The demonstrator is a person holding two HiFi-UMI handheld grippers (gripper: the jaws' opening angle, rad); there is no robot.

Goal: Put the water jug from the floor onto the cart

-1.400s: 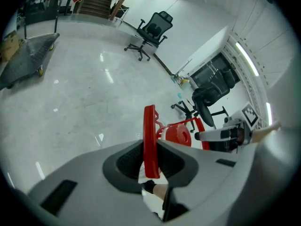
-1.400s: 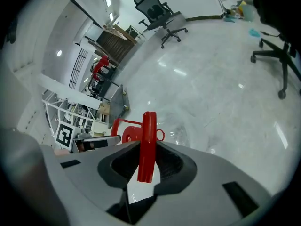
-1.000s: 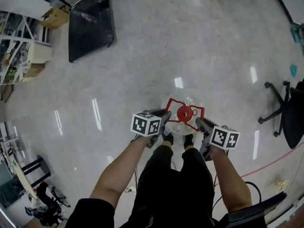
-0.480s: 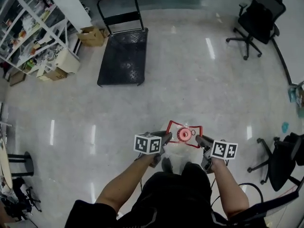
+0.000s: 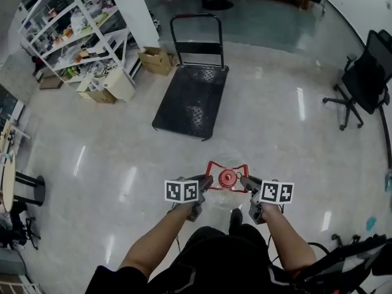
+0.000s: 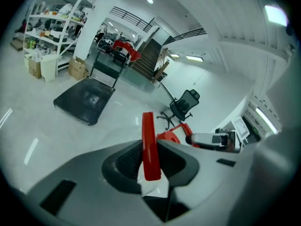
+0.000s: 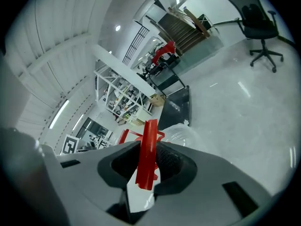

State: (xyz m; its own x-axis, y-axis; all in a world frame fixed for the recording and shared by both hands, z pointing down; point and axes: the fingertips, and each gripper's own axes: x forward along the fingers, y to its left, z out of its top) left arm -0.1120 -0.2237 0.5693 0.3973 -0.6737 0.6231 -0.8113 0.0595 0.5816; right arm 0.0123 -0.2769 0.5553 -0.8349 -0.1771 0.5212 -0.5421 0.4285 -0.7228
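Observation:
The clear water jug, with a red cap and a red handle frame, hangs off the floor in front of the person's legs. My left gripper is clamped on the frame's left bar; its jaws are easing open slightly with the bar still pressed between them. From the other side, my right gripper is shut on the right bar. The black flat cart with its upright push handle stands ahead on the floor, apart from the jug.
White shelving and cardboard boxes stand to the left of the cart, beside a white column. An office chair is at the right. Glossy floor lies between the jug and the cart.
Both grippers have risen with the jug held between them. The head view has swung up and forward, so the cart now lies straight ahead and shelving has come into sight.

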